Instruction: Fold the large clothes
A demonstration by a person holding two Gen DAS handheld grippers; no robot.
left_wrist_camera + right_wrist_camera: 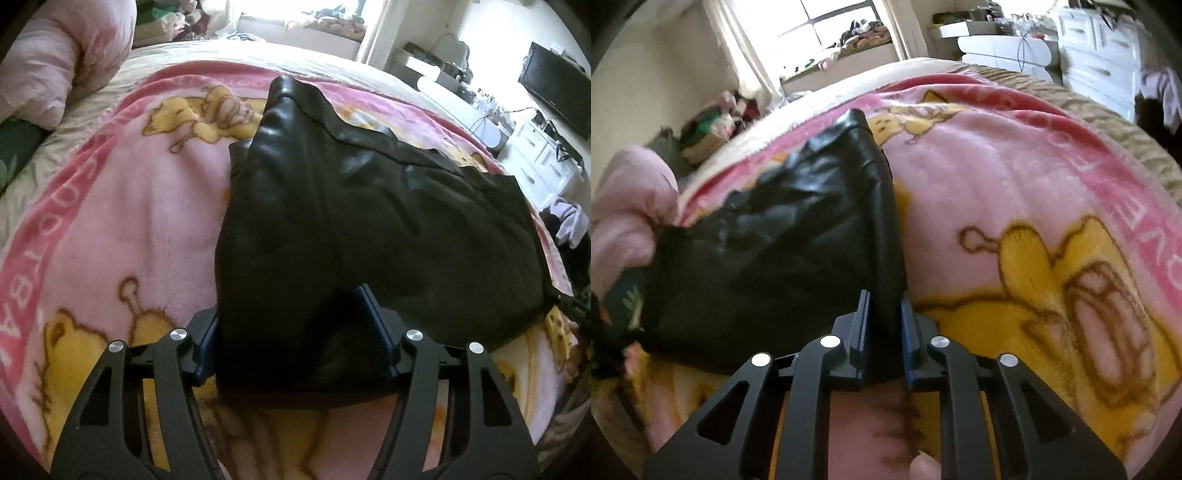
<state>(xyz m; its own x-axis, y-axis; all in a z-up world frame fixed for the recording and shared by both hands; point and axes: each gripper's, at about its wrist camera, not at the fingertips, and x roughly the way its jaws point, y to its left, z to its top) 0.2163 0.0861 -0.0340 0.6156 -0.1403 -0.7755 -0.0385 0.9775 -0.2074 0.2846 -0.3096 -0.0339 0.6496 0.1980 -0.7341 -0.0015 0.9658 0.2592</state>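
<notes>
the black garment [351, 206] lies on the pink blanket [122, 206]. the right gripper [884, 332] pinches its edge. the left gripper [291, 325] seems spread wide around a fold.

glossy black garment [369, 206], pink blanket [122, 221] with yellow bears

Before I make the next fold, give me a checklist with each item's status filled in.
1. Right gripper has the garment: ok, jaws closed on a thick folded edge of the black leather garment.
2. Left gripper has the garment: not ok, jaws stand wide on either side of the near edge, not clamped.
3. Garment lies flat on the pink blanket: ok in the left view, only light wrinkles.
4. Both grippers at the same near edge: cannot tell.
5. Blanket not pinched in the right jaws: cannot tell, hidden behind the fold.
6. Fold path free: ok, only blanket beside the garment.
</notes>
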